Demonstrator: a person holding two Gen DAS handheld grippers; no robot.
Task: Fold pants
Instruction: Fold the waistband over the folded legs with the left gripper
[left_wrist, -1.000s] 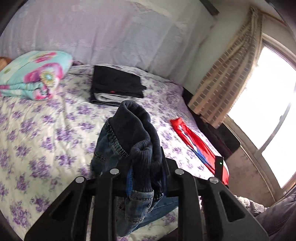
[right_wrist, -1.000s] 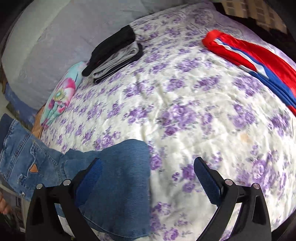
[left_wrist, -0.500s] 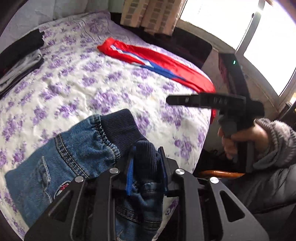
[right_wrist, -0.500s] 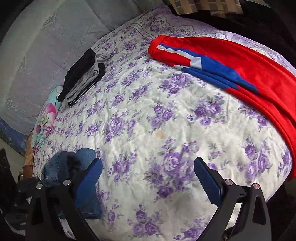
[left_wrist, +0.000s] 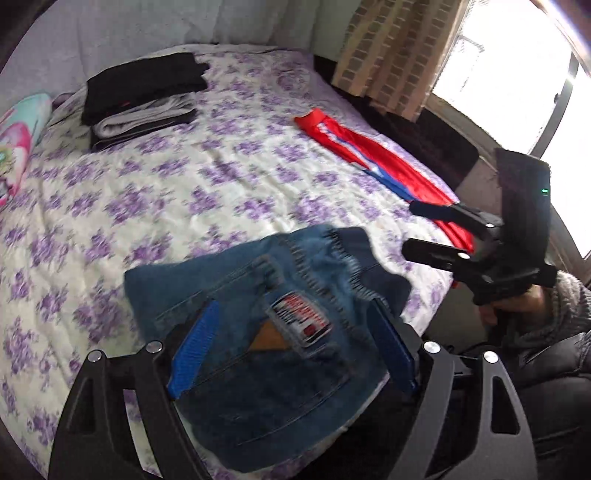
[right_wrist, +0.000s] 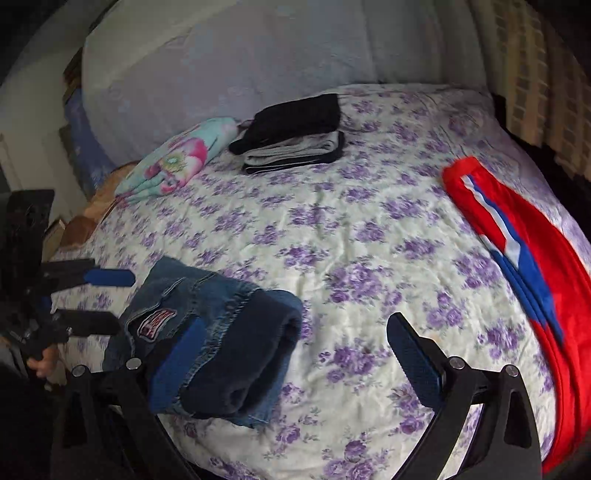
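Observation:
The folded blue jeans (left_wrist: 258, 332) lie flat near the bed's front edge, patch pocket up and dark ribbed waistband to the right. My left gripper (left_wrist: 291, 343) hovers over them with its jaws opening. Its blue pads (left_wrist: 192, 354) stand wide on either side and do not press the denim. From the right wrist view the jeans (right_wrist: 221, 332) sit at lower left, with the left gripper (right_wrist: 101, 300) beyond them. My right gripper (right_wrist: 295, 354) is open and holds nothing. Its left pad is in front of the jeans' edge. It also shows as the right gripper (left_wrist: 421, 232) beside the bed.
Red pants with blue and white stripes (left_wrist: 380, 166) lie along the right side of the flowered bedspread (left_wrist: 147, 192). A stack of folded dark clothes (right_wrist: 295, 133) and a teal flowered pillow (right_wrist: 177, 162) sit at the back. A curtain (left_wrist: 399, 48) and a window are on the right.
My left gripper let go of the bunched waistband and opened wide, and the jeans now lie folded on the bed. The right gripper swung back toward the jeans and stayed open.

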